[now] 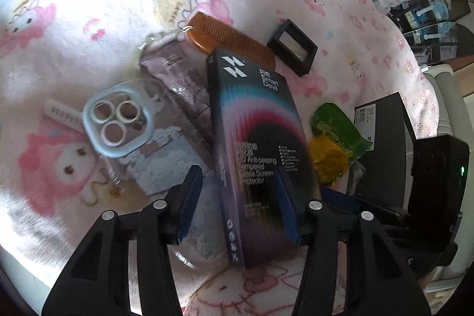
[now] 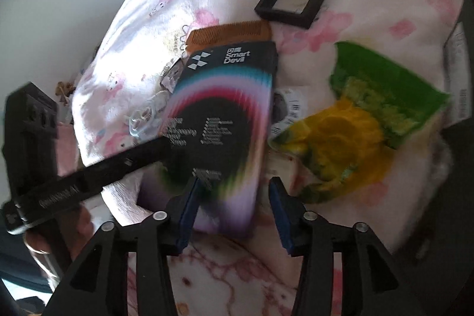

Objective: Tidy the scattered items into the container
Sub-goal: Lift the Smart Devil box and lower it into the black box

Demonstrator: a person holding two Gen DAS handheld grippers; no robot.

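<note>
A dark "Smart Devil" screen-protector box (image 1: pixel 254 132) lies tilted on a pile of items on the pink cartoon blanket (image 1: pixel 89 5). My left gripper (image 1: pixel 240 203) straddles its near end with jaws apart. The left pad stands clear of the box, and the right pad is at its edge. In the right wrist view the same box (image 2: pixel 225 114) has its near end between the parted jaws of my right gripper (image 2: pixel 234 209), with a gap on the right side. One left-gripper finger (image 2: pixel 118 165) reaches in from the left to the box's side.
Under and around the box lie a brown comb (image 1: pixel 225 40), a clear phone case (image 1: pixel 118 123), a grey sachet (image 1: pixel 180 79), a black square frame (image 1: pixel 291 48) and a green-yellow packet (image 2: pixel 370 123). A black labelled box (image 1: pixel 382 132) stands at the right. Shelves sit beyond the bed edge.
</note>
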